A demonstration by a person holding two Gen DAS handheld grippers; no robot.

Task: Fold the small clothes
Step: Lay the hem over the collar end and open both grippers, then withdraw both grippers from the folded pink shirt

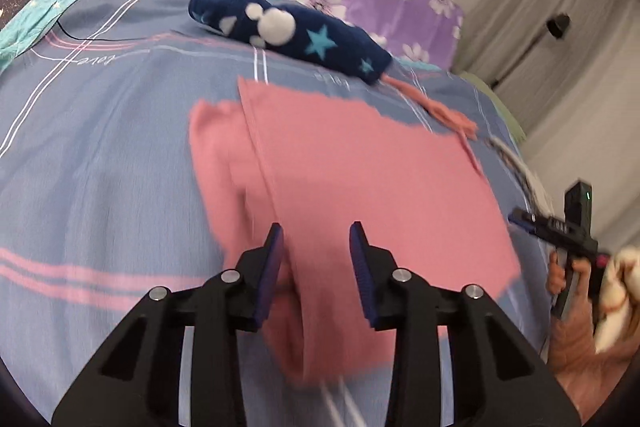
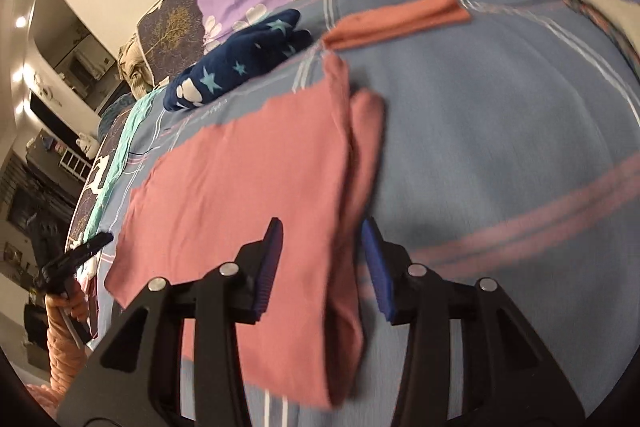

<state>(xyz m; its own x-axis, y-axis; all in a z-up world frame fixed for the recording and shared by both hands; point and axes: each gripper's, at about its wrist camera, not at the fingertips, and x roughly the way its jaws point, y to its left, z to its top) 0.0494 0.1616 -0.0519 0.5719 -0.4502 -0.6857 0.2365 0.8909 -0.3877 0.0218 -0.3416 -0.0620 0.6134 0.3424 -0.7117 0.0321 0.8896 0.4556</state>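
Left gripper [image 1: 316, 247]: matte black moulded frame with triangular cut-outs in each arm. Four round silver screw heads sit on the linkage joints. Each finger [image 1: 270, 267] carries a ribbed dark-blue pad.

Right gripper [image 2: 324, 247]: identical build, with black frame, four silver screw heads and ribbed blue pads [image 2: 376, 267]. In the left wrist view its body bears a small green light and a red spot.

Right hand [image 1: 568, 291]: bare skin, with a cream fleece sleeve [image 1: 618, 291] at the wrist.

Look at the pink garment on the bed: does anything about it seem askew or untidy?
Yes. The pink garment is folded unevenly: a narrow underlayer sticks out past its folded edge instead of lining up. A smaller pink piece lies apart near the navy star-print garment. Both views are motion-blurred.
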